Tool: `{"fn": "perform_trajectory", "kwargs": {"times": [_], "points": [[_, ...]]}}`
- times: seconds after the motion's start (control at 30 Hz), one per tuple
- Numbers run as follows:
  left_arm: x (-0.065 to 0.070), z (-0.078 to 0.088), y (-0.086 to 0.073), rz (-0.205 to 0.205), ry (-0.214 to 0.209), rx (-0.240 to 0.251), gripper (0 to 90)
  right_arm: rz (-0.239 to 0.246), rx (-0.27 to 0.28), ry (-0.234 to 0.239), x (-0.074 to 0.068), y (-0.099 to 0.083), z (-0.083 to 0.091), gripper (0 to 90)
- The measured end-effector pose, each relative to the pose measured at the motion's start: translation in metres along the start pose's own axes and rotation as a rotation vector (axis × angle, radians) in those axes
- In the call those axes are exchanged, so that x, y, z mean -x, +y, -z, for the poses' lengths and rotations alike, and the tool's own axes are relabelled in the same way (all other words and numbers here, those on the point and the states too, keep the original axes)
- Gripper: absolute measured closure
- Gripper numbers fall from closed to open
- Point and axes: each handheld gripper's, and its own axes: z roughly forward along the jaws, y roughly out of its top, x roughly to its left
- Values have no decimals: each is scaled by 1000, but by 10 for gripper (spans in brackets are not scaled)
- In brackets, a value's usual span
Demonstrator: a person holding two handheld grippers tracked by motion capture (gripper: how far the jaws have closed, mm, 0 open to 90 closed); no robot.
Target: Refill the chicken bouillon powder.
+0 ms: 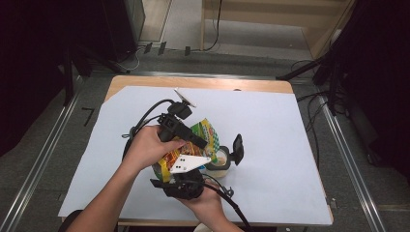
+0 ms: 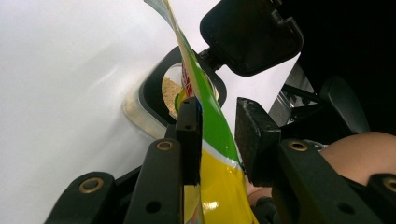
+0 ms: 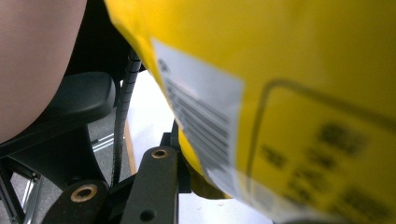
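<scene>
Both forearms come in from the bottom, hands close together. L hand (image 1: 147,146) wraps the left claw (image 1: 205,143), which points right and slightly down, jaws part-closed w/ a gap on one side. R hand (image 1: 205,200) holds the right claw (image 1: 167,170) from below, just under the L; jaw state unclear.

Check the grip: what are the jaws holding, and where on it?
Both hold the yellow snack bag tilted over the open jar. The left gripper has it near the green upper part; the right gripper clamps its lower yellow edge.
</scene>
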Motion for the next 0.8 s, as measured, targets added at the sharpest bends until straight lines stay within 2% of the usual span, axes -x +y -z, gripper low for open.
{"fn": "perform_trajectory", "kwargs": {"times": [0.47, 0.8], "points": [[2, 3, -1, -1, 1, 10, 700, -16, 8, 21, -1, 3, 1, 728], [1, 3, -2, -3, -1, 11, 702, -16, 6, 18, -1, 3, 0, 728]]}}
